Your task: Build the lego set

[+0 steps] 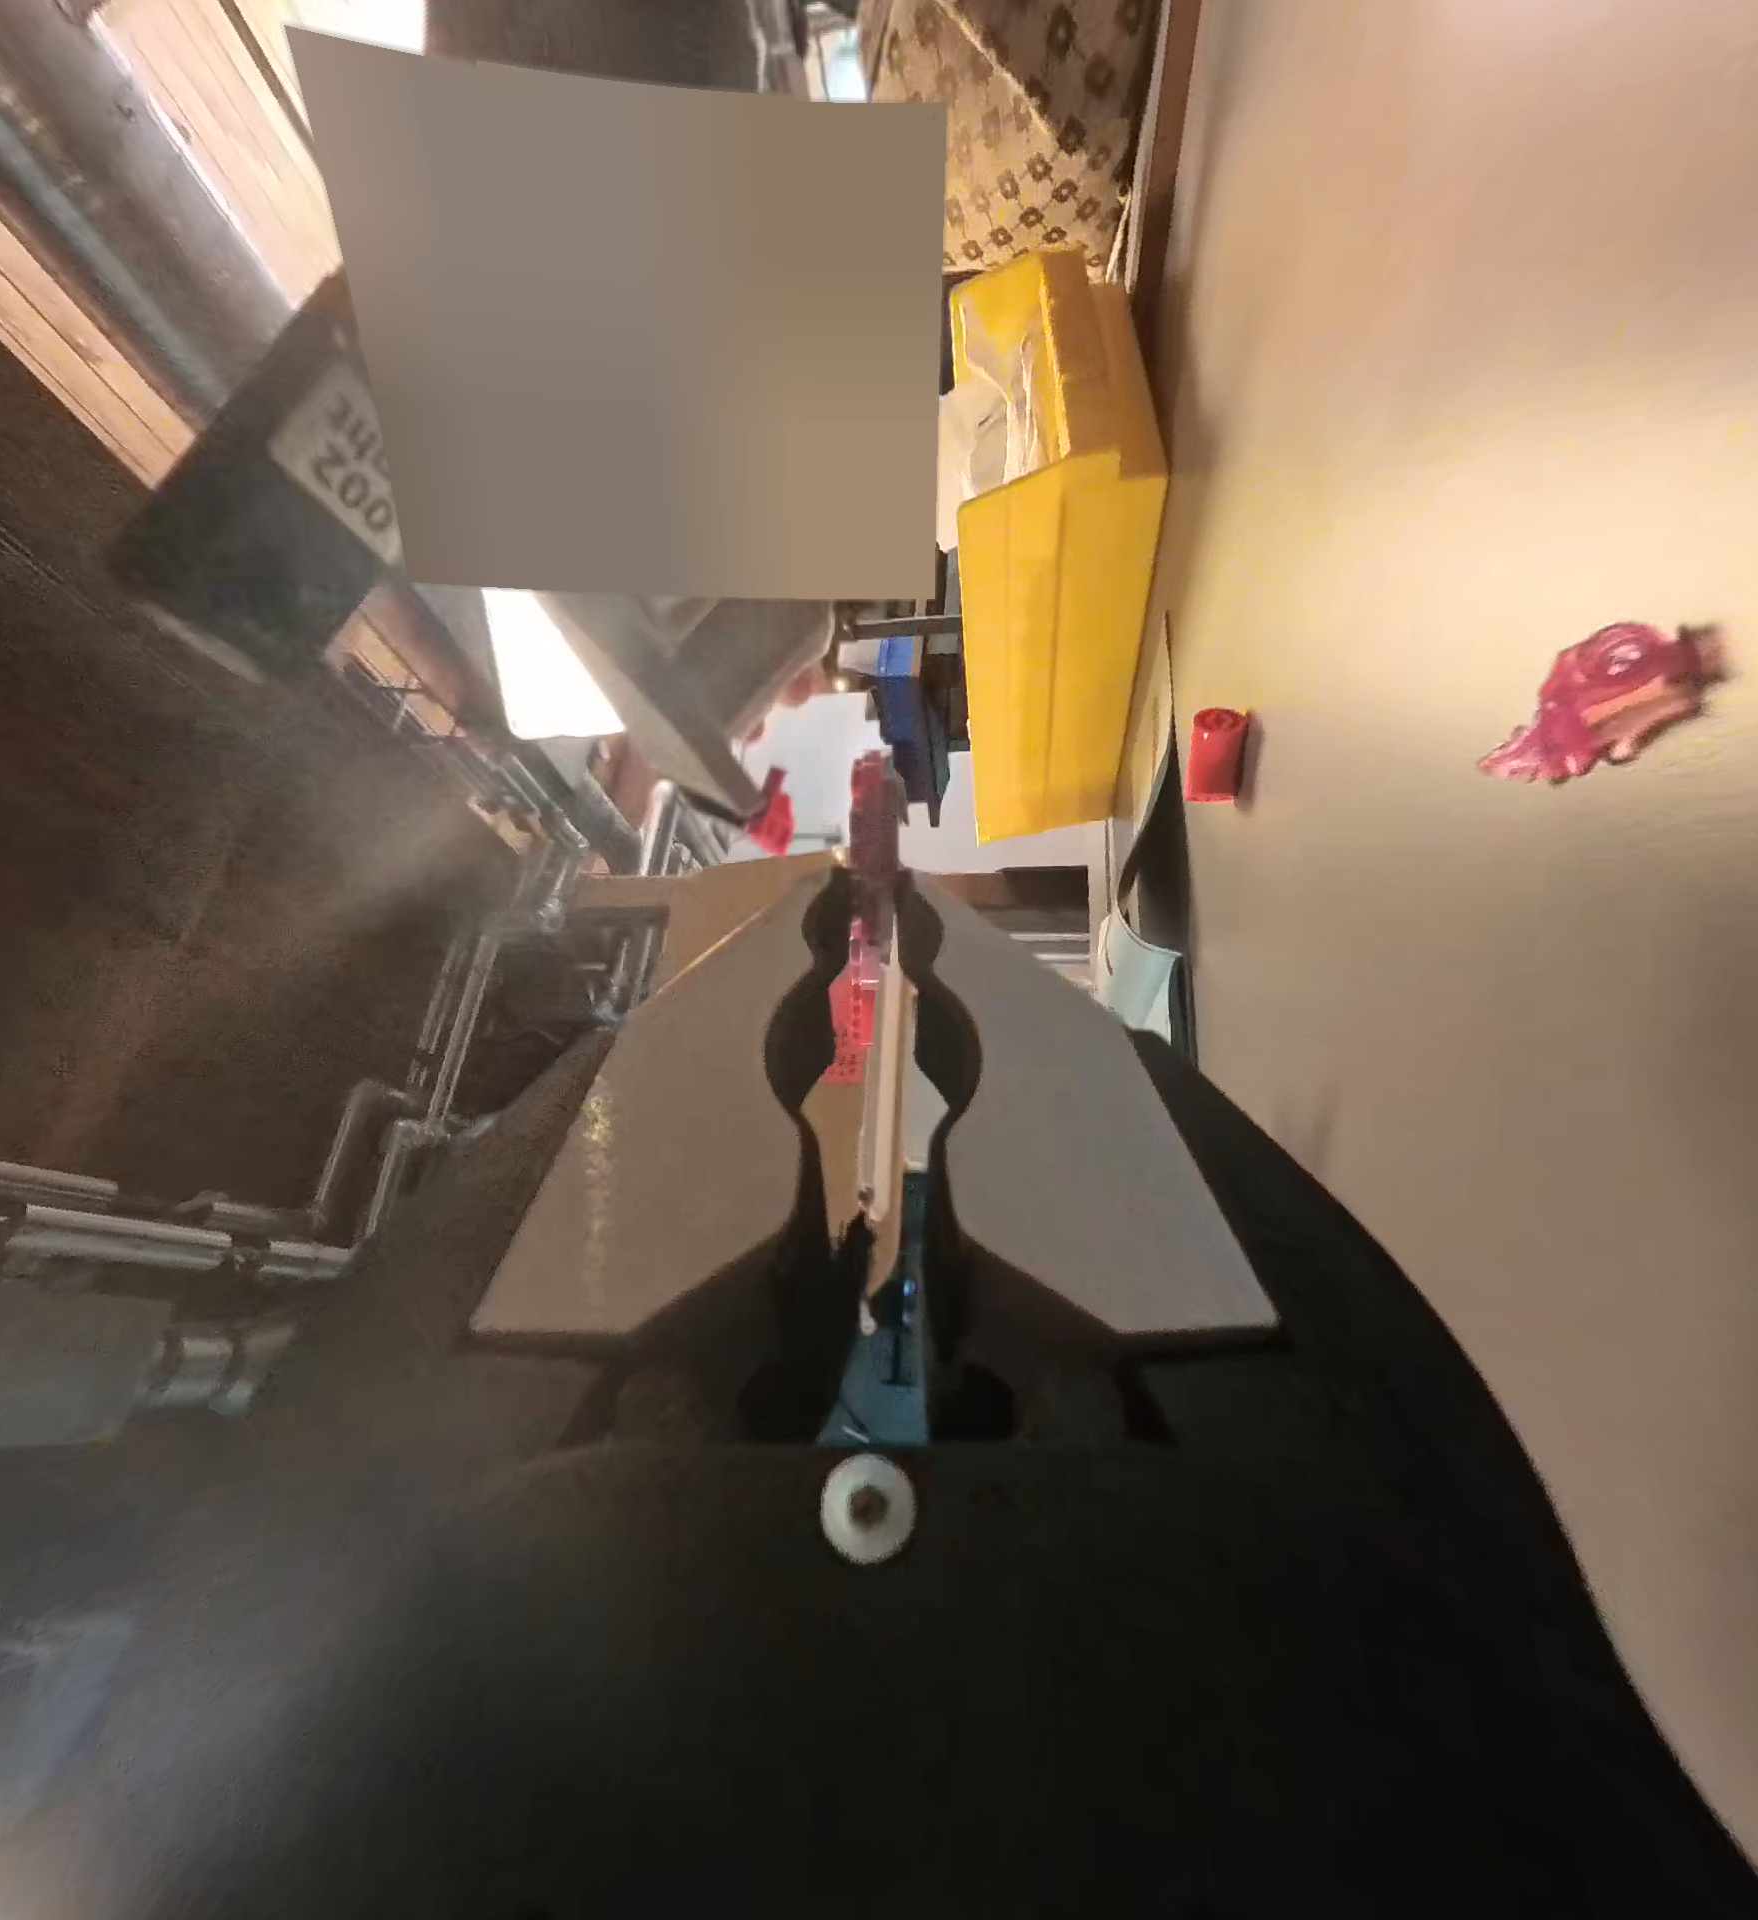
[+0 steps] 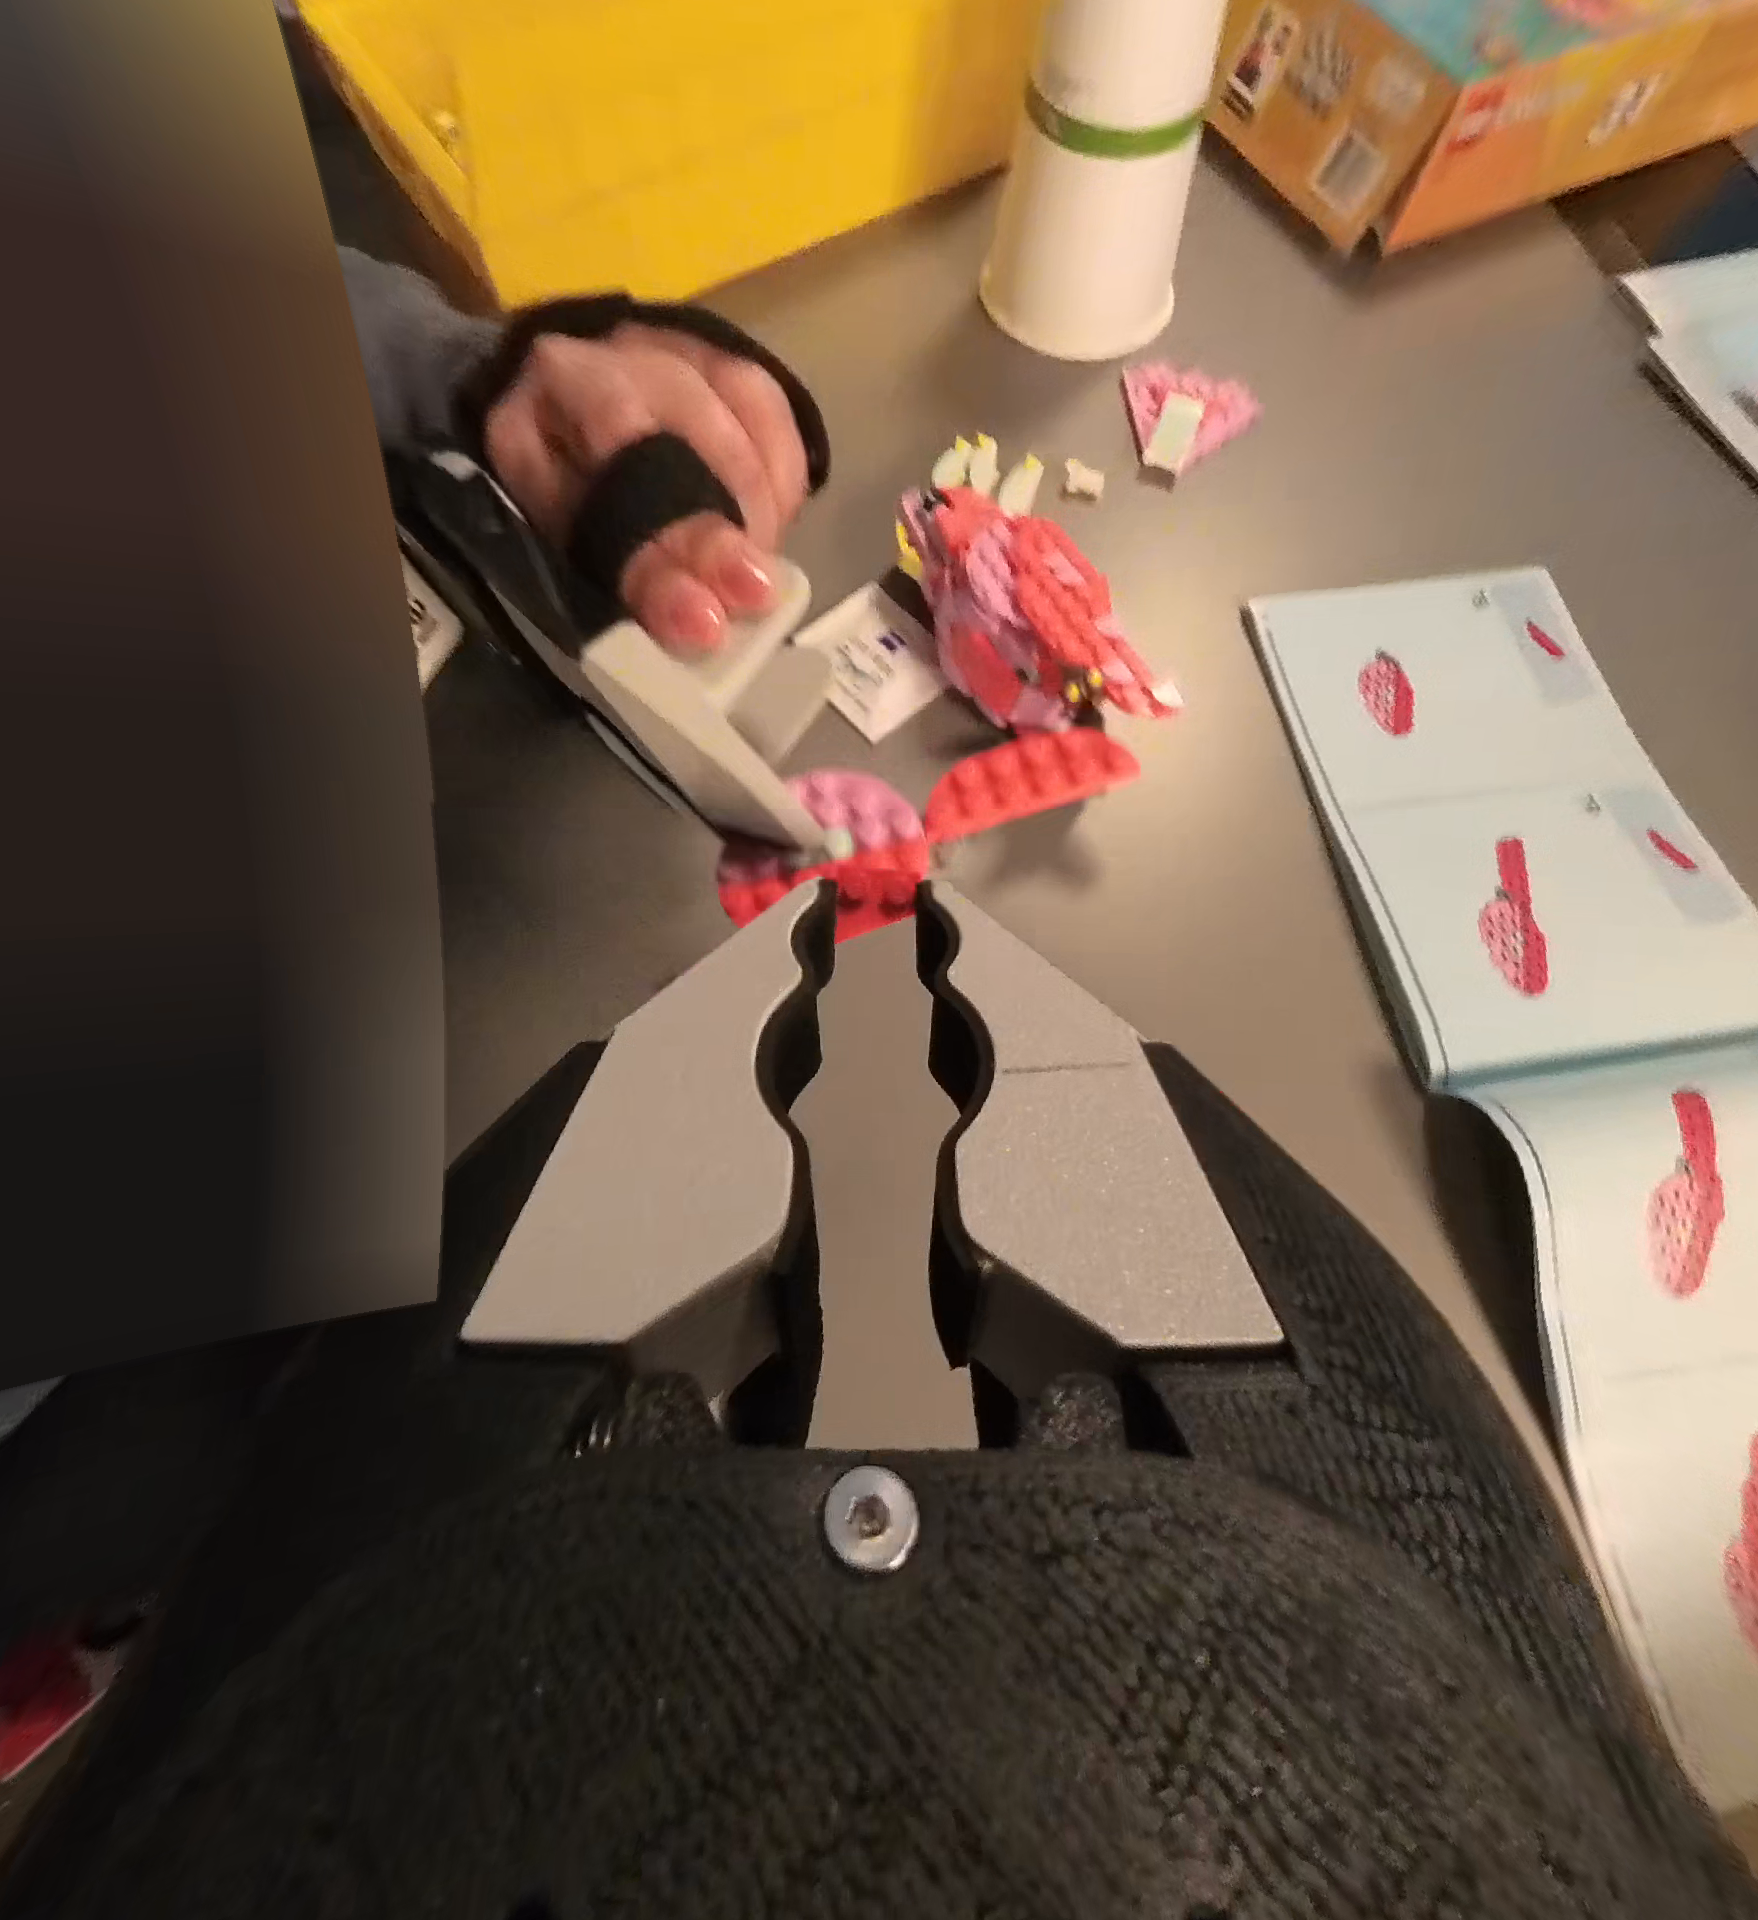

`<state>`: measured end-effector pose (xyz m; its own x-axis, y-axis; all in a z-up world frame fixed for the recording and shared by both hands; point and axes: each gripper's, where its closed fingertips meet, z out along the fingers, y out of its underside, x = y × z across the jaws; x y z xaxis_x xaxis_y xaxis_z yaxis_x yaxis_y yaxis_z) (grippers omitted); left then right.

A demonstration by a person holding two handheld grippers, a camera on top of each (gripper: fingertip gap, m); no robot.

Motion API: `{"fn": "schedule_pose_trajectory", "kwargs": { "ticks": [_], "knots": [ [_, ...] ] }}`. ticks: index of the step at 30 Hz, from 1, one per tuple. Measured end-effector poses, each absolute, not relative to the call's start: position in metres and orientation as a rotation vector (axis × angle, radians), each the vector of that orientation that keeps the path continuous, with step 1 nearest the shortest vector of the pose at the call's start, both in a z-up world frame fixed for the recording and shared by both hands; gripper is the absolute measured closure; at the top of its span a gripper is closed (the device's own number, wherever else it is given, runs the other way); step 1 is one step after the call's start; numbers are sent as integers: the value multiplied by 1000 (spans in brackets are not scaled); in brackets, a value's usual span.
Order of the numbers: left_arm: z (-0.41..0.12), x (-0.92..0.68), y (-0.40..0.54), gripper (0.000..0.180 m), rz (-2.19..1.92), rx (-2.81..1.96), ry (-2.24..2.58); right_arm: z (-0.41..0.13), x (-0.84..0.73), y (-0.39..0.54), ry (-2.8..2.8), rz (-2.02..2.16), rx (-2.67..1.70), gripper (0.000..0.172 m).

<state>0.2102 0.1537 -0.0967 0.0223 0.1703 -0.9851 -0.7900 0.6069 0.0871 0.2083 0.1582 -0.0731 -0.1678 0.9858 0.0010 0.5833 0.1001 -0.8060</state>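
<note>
Left gripper (image 2: 813,847) clenched on a flat red-and-pink brick plate assembly (image 2: 833,883), held edge-on — its long axis runs along the fingers. Right gripper (image 2: 870,899) meets the same assembly from the near side, fingertips pinching its red edge. A pink brick bird model (image 2: 1020,613) lies just beyond the assembly. An open instruction booklet (image 2: 1509,821) lies to its right — print unreadable.
</note>
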Motion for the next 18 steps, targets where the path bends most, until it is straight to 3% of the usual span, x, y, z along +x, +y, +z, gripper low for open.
{"fn": "schedule_pose_trajectory", "kwargs": {
  "ticks": [18],
  "knots": [
    [-88, 219, 139, 173, 799, -491, 1328, -79, 201, 145, -2056, 646, -1439, 156]
  ]
}}
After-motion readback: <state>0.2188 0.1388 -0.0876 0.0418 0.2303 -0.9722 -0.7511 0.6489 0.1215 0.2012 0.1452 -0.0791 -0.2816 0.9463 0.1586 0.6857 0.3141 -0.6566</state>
